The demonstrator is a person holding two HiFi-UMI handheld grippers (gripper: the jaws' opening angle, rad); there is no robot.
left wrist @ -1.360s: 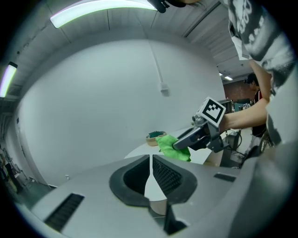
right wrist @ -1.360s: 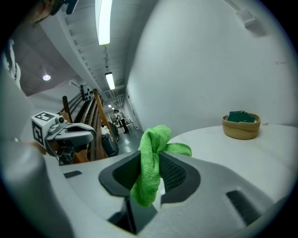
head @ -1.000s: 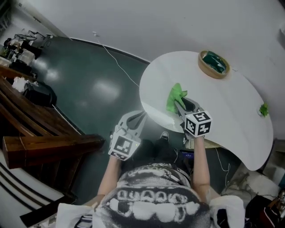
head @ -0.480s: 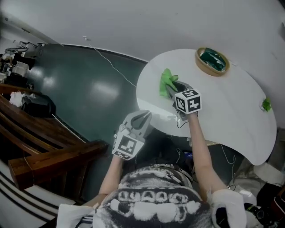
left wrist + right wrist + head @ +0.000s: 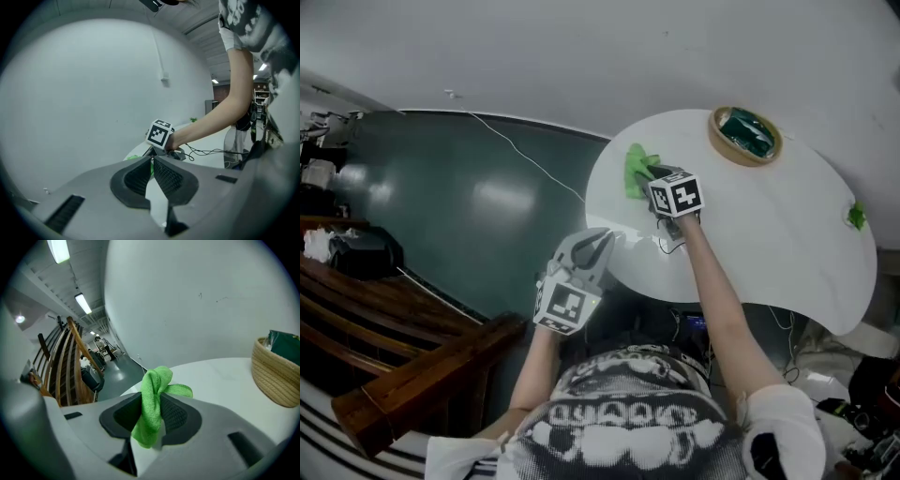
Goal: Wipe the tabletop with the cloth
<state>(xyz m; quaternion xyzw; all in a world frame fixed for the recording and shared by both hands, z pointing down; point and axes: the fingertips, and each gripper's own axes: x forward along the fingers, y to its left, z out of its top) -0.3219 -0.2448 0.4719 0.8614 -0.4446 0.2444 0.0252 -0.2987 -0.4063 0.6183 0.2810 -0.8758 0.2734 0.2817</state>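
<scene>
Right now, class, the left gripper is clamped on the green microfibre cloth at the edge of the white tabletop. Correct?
No: the right gripper, not the left, is clamped on the green microfibre cloth at the edge of the white tabletop. The right gripper view shows this.

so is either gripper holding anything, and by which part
The right gripper is shut on the green cloth, pinching its bunched middle; ends stick out above and below. The left gripper holds nothing, jaws together.
</scene>
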